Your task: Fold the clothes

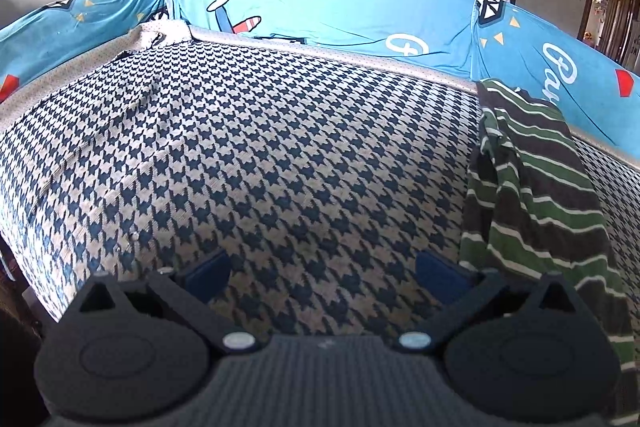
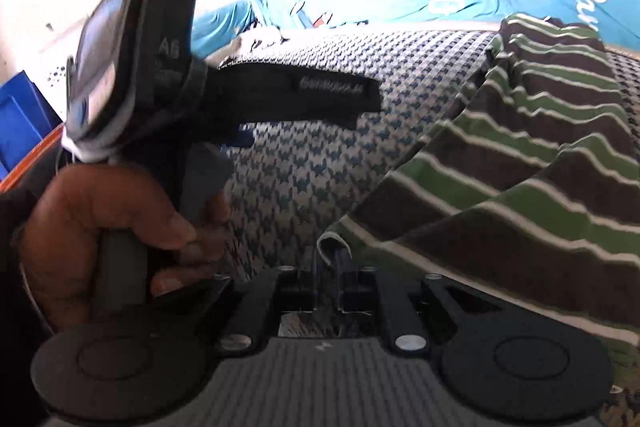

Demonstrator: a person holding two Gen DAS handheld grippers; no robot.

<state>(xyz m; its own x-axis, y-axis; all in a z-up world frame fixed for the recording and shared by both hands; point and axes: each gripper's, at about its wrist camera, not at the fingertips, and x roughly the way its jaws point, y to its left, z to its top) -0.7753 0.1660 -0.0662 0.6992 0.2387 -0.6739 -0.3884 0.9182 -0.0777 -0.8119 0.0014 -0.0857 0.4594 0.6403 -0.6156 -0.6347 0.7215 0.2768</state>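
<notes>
Right gripper (image 2: 334, 263) had its fingers pinching the striped shirt (image 2: 520, 155) hem at 6 o'clock to drag it flat, while the left gripper (image 1: 320, 273) hovered fingers spread, probably ready to grab.

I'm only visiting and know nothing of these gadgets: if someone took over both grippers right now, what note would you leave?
Right gripper: shut on a corner of the striped shirt.
Left gripper: open, holds nothing, above the houndstooth cover.
Left hand grips its handle beside the shirt.
Shirt: rumpled, draped over the cover, near the blue printed sheet.
Done: one corner caught.
Left: spread it flat, then every fold.
</notes>
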